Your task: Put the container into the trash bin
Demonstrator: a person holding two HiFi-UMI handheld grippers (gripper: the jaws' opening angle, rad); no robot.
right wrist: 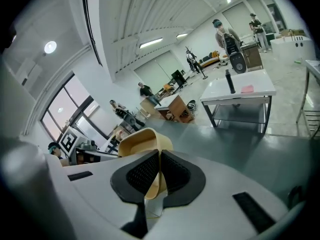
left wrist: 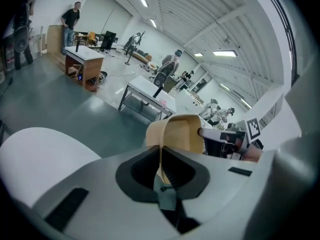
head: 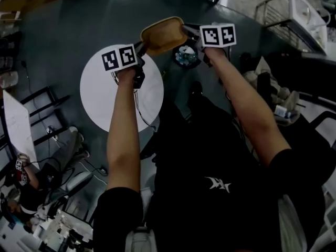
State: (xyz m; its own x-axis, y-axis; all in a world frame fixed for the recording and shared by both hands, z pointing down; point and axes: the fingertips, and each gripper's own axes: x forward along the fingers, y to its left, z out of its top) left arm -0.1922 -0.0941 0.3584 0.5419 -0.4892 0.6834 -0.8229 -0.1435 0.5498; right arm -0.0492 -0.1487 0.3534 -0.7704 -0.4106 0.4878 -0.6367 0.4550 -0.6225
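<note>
A tan, shallow container [head: 163, 34] hangs in the air between my two grippers, over the dark floor. My left gripper [head: 140, 47] is shut on its left rim and my right gripper [head: 191, 32] is shut on its right rim. In the left gripper view the thin rim of the container [left wrist: 177, 134] is pinched between the pads of the left gripper [left wrist: 162, 159]. The right gripper view shows the container [right wrist: 142, 141] clamped the same way in the right gripper [right wrist: 159, 166]. A small dark round bin [head: 186, 56] with bluish contents stands on the floor just below the container.
A round white table [head: 100, 96] lies under my left arm. A wire rack [head: 294, 14] stands at the top right, and a seated person [head: 26, 177] with gear is at the lower left. White desks [left wrist: 147, 91] [right wrist: 240, 91] and people stand across the hall.
</note>
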